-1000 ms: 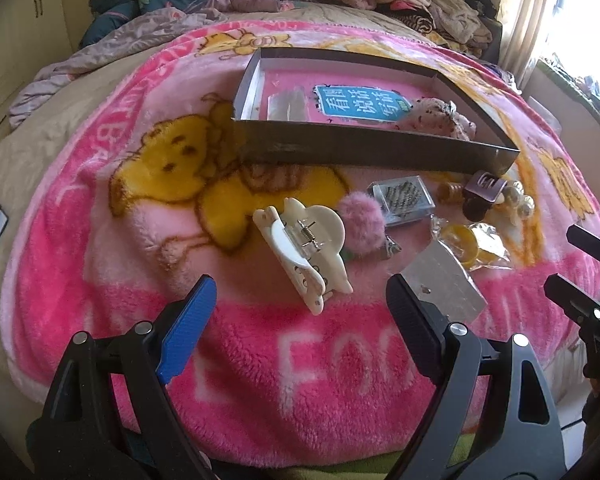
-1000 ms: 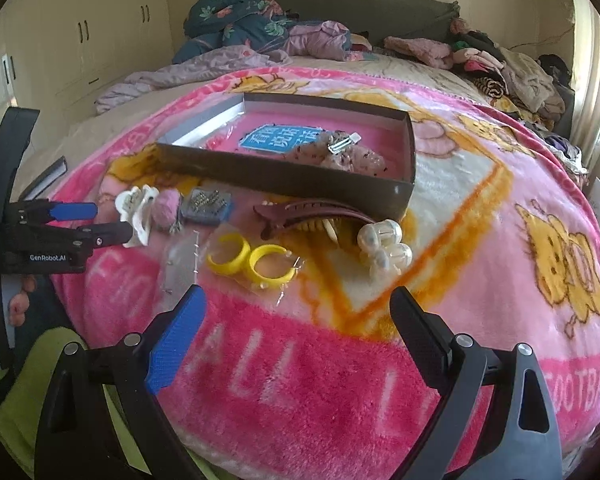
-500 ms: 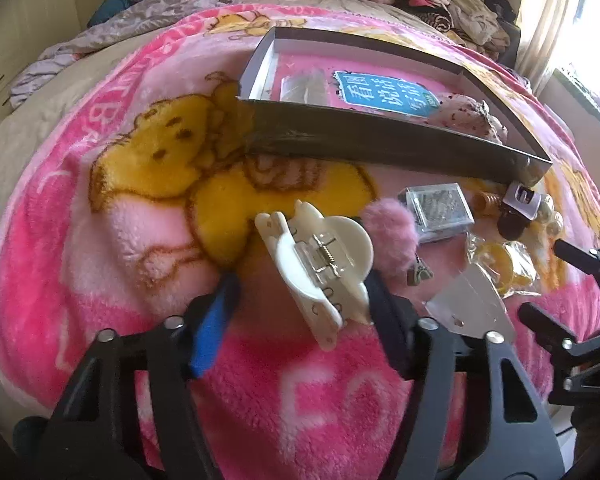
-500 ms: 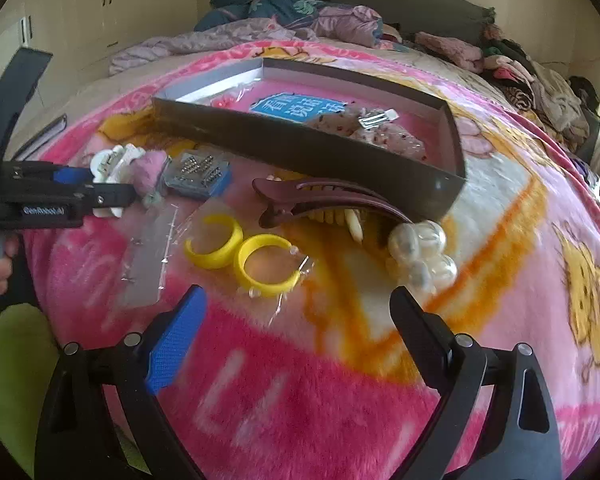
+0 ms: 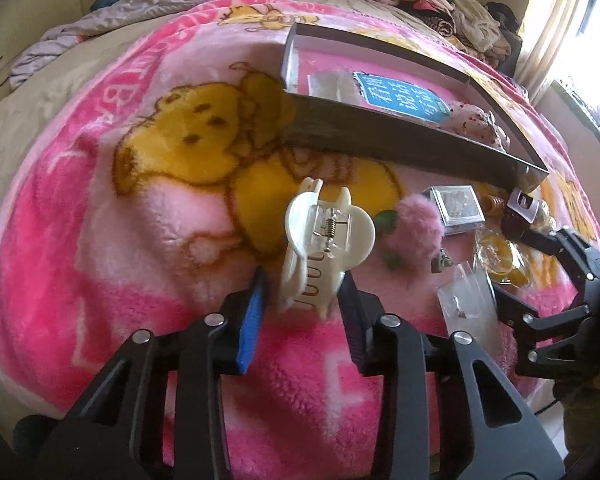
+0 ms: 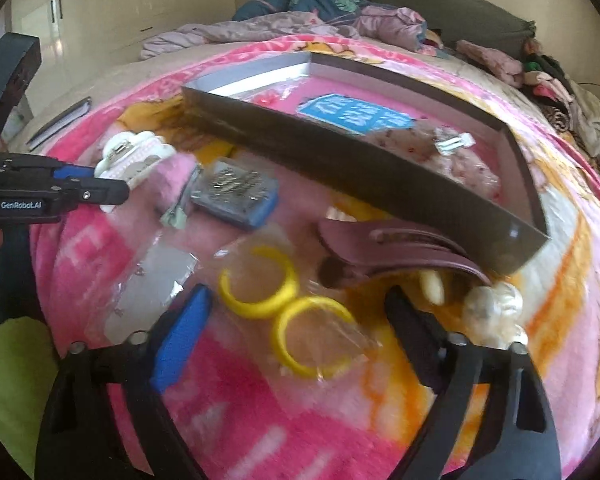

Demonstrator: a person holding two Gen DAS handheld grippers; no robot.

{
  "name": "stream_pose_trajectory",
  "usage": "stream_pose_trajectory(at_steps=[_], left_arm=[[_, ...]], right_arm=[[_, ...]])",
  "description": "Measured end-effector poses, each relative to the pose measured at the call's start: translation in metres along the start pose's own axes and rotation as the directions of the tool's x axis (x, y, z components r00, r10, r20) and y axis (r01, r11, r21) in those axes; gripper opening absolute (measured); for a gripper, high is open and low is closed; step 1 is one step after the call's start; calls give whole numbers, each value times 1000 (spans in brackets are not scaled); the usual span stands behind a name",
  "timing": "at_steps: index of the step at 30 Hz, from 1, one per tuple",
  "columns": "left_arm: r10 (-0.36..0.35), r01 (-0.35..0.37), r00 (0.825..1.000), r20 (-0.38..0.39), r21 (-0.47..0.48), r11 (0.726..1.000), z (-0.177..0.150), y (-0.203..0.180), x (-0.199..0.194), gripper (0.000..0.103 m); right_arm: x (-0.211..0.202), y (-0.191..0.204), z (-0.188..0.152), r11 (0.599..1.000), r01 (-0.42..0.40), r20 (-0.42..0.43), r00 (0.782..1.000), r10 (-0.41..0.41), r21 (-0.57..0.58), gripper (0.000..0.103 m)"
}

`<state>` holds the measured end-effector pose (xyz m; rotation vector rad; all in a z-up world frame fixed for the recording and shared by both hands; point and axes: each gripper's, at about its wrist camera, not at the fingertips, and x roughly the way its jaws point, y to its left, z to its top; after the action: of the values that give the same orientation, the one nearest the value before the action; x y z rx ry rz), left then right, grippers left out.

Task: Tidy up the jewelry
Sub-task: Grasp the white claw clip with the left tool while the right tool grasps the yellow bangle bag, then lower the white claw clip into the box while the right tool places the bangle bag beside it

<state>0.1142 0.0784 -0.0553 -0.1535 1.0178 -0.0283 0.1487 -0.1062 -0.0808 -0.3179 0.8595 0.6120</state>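
My left gripper (image 5: 304,292) is shut on a cream claw hair clip (image 5: 324,240), holding its lower end; the clip also shows in the right wrist view (image 6: 134,160). My right gripper (image 6: 296,320) is open, its fingers on either side of two yellow hoop earrings in a clear bag (image 6: 288,304). A flat grey box (image 6: 360,168) with a pink floor lies beyond on the pink blanket; it also shows in the left wrist view (image 5: 400,140). It holds a blue card (image 6: 356,114) and a small silver clip (image 6: 454,144).
Between the grippers lie a pink pompom (image 5: 418,226), a small clear case of studs (image 6: 236,194), a clear earring bag (image 6: 148,296), a maroon hair clip (image 6: 400,248) and pearl beads (image 6: 492,308). Piled clothes and bedding lie at the bed's far side.
My left gripper moved forward and closed on the cream claw clip, which now stands lifted. My right gripper moved forward and down over the yellow hoops.
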Motion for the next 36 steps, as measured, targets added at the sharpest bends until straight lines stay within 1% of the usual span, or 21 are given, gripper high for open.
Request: stream_pose_trajectory(at_steps=[4, 6, 9, 16, 23, 28, 34, 36], left_arm=[[-12, 12, 1000, 4, -12, 1000, 1, 6, -1, 26], [-20, 20, 1000, 9, -13, 1000, 2, 7, 0, 26], [-32, 32, 999, 13, -12, 999, 3, 7, 1, 25], [-68, 68, 997, 28, 7, 998, 3, 0, -8, 22], [-92, 90, 994, 61, 37, 995, 8, -11, -27, 21], [-95, 89, 991, 95, 62, 994, 18, -20, -39, 20], [-111, 103, 989, 99, 76, 992, 29, -27, -41, 20], [-126, 119, 987, 99, 75, 990, 34, -29, -42, 20]], right_arm=[[1, 9, 2, 1000, -10, 6, 1000, 10, -30, 52], [-2, 12, 1, 999, -13, 8, 1000, 14, -41, 49], [-9, 13, -3, 999, -24, 9, 1000, 24, -38, 48], [-32, 8, -13, 999, -34, 32, 999, 33, 29, 47], [-60, -1, -18, 996, -21, 81, 997, 14, 82, 45], [-79, -12, -16, 993, -7, 124, 992, -8, 115, 44], [-92, -30, -8, 987, 24, 166, 985, -51, 161, 43], [-93, -35, -6, 985, 21, 172, 984, -50, 171, 43]])
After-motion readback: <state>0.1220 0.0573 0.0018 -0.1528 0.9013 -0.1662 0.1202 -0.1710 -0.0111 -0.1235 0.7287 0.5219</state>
